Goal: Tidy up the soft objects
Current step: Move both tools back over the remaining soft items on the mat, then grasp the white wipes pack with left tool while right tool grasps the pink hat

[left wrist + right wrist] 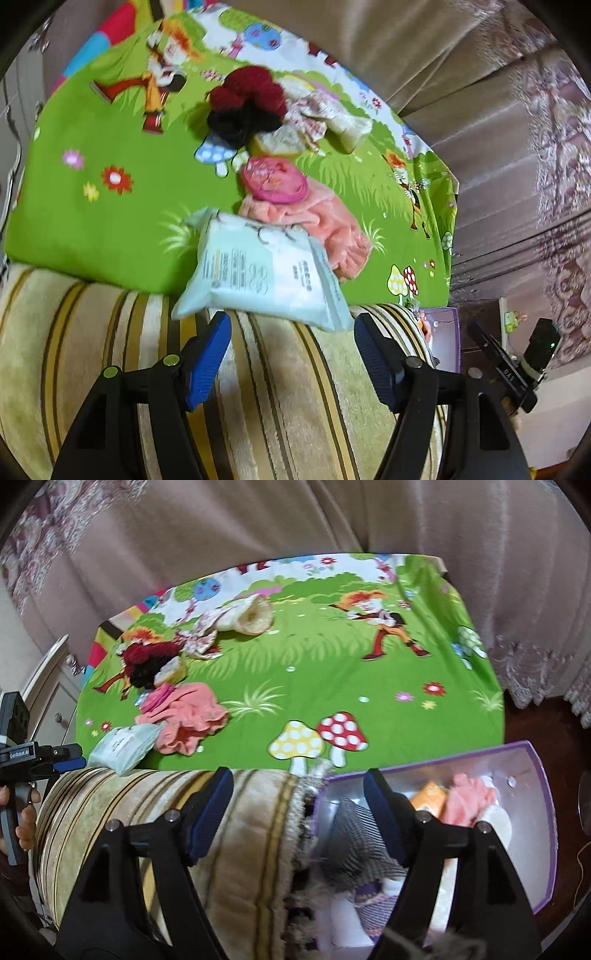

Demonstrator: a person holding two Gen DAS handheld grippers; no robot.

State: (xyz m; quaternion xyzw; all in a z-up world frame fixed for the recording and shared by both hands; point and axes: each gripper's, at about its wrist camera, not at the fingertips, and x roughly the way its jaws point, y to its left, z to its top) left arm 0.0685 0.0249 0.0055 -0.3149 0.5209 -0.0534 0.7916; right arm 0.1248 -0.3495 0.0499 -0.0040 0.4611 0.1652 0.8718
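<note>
Soft objects, a pale wipes pack (258, 273), pink cloth (314, 225) and dark yarn (247, 107), lay on the green cartoon sheet (103, 206). The left gripper (291, 354) and right gripper (299, 812) had jaws spread, empty; more soft things filled the purple box (543, 812).

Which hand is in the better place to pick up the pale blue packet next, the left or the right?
Left, probably. The left tool is open and points at the pale blue packet, just in front of its fingers. The right tool, also open, is over the purple box, far from the packet.
</note>
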